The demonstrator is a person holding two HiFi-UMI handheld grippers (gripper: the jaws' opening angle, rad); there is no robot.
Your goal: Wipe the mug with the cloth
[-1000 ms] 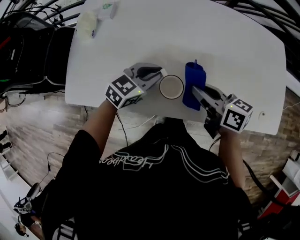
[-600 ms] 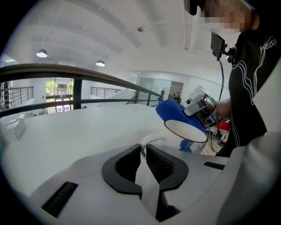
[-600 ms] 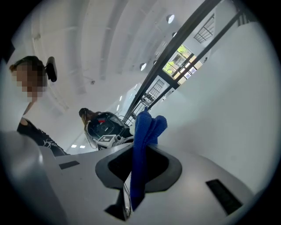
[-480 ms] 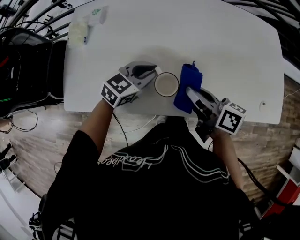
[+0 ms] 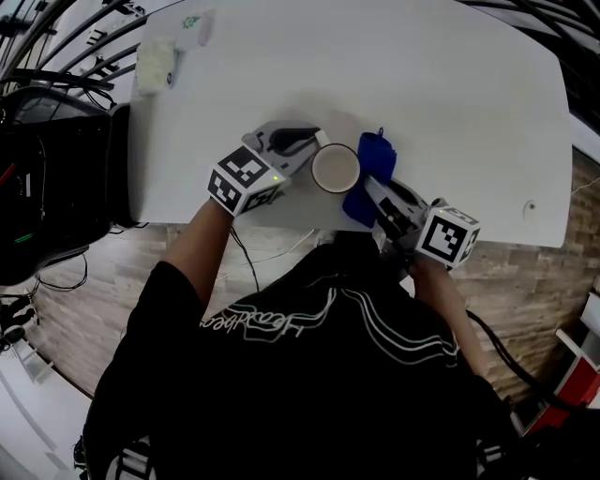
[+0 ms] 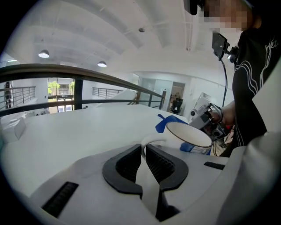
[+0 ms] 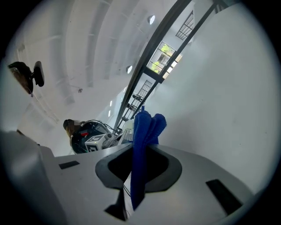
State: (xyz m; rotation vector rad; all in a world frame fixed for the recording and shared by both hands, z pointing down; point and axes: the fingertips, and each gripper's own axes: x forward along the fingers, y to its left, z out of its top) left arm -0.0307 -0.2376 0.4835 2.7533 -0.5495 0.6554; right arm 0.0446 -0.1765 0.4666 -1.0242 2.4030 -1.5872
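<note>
A white mug (image 5: 336,169) stands near the front edge of the white table (image 5: 375,84). My left gripper (image 5: 302,148) is shut on the mug's handle (image 6: 148,143), and the mug's open rim (image 6: 189,134) shows beyond the jaws in the left gripper view. My right gripper (image 5: 375,192) is shut on a blue cloth (image 5: 368,167), bunched and pressed against the mug's right side. In the right gripper view the blue cloth (image 7: 142,145) sticks up between the jaws and hides most of the mug.
A pale sponge-like object (image 5: 155,66) and a small white packet (image 5: 194,25) lie at the table's far left corner. Black equipment and cables (image 5: 47,141) stand left of the table. The wooden floor (image 5: 534,281) shows below the table's front edge.
My right gripper has moved left with the blue cloth, bringing it against the mug's right side. The left gripper has kept its hold on the handle with almost no movement.
</note>
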